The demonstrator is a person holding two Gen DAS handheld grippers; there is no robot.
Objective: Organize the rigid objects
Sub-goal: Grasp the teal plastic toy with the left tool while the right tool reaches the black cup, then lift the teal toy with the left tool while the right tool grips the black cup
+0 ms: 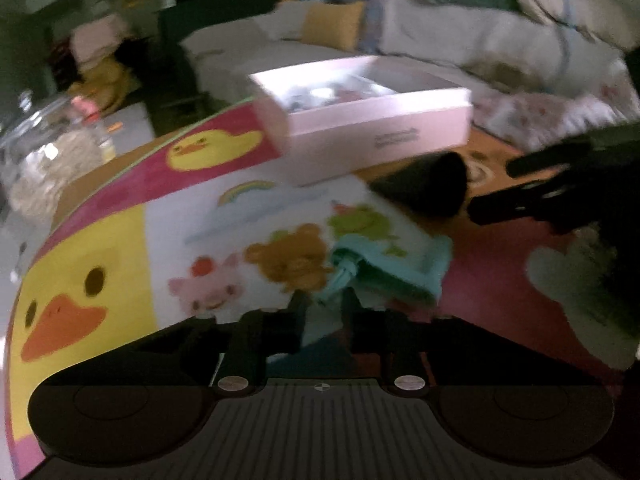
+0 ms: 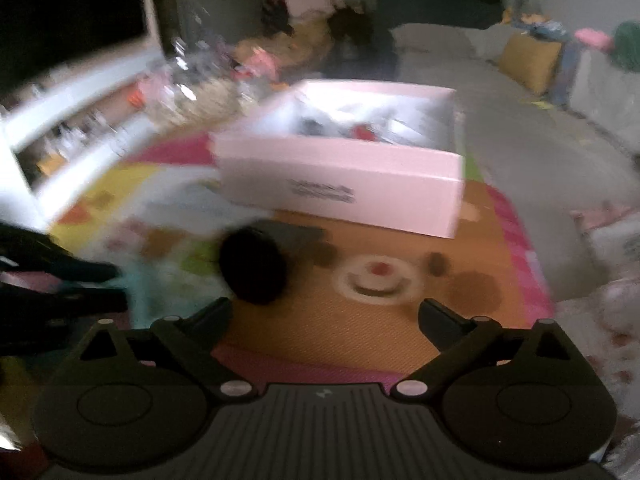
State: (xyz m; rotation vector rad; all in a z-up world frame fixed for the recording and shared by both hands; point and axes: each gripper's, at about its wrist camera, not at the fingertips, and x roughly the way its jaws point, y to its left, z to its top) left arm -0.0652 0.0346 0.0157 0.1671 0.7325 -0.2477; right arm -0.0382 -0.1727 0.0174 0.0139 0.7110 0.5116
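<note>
A pink open box (image 1: pixel 376 128) with several small items inside sits on a cartoon play mat (image 1: pixel 120 208); it also shows in the right wrist view (image 2: pixel 340 184). A black cylinder (image 1: pixel 432 188) lies on its side in front of the box, also seen in the right wrist view (image 2: pixel 256 268). My left gripper (image 1: pixel 324 300) is shut on a teal pouch (image 1: pixel 384 268) with a knotted cord. My right gripper (image 2: pixel 326 312) is open and empty, above the mat just right of the cylinder. Both views are blurred.
A grey sofa (image 1: pixel 460 36) with a yellow cushion (image 1: pixel 332 24) stands behind the mat. A clear plastic container (image 1: pixel 52 148) sits at the left. White shelves (image 2: pixel 68 120) stand at the left in the right wrist view. Grey floor (image 2: pixel 528 168) lies right of the mat.
</note>
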